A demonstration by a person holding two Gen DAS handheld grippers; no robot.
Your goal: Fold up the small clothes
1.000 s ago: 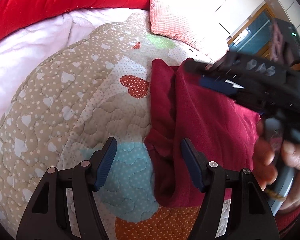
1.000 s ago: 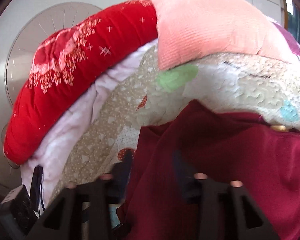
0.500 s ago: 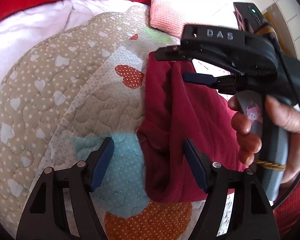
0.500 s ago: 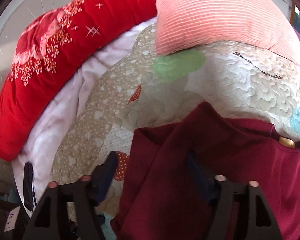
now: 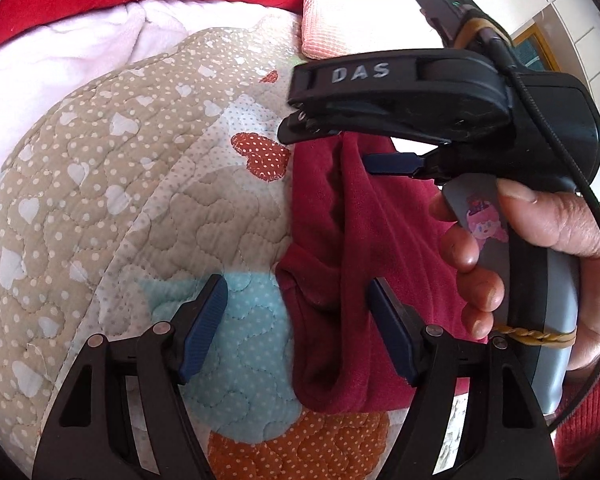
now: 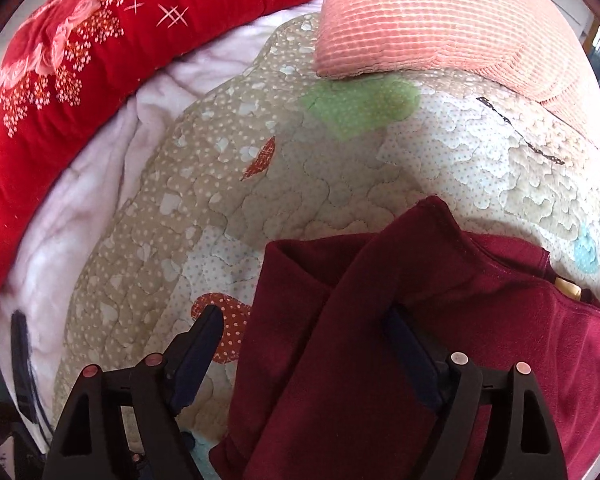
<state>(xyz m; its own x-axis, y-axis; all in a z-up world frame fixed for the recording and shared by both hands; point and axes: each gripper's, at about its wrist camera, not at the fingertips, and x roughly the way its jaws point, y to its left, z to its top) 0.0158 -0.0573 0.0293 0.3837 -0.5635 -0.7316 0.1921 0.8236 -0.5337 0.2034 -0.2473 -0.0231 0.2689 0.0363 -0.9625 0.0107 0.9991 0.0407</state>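
Observation:
A dark red garment [image 5: 364,264] lies folded over itself on a quilted heart-pattern bedspread [image 5: 132,184]. My left gripper [image 5: 296,324] is open and hangs just above the garment's left folded edge; its right finger sits over the cloth and its left finger over the blue heart patch. My right gripper [image 5: 340,152] shows in the left wrist view, held by a hand above the garment's far end. In the right wrist view the garment [image 6: 380,340] fills the lower right, and the right gripper [image 6: 306,340] is open and empty over its folded edge.
A red floral blanket [image 6: 68,64] and a white fleece [image 6: 80,216] lie along the far left. A pink ribbed pillow [image 6: 440,20] rests at the head of the quilt [image 6: 228,184]. White cupboards and a window [image 5: 536,48] stand at the far right.
My right gripper has let go of the garment's far edge, opened and lifted. The cloth has dropped onto the folded pile. My left gripper has stayed open and barely moved.

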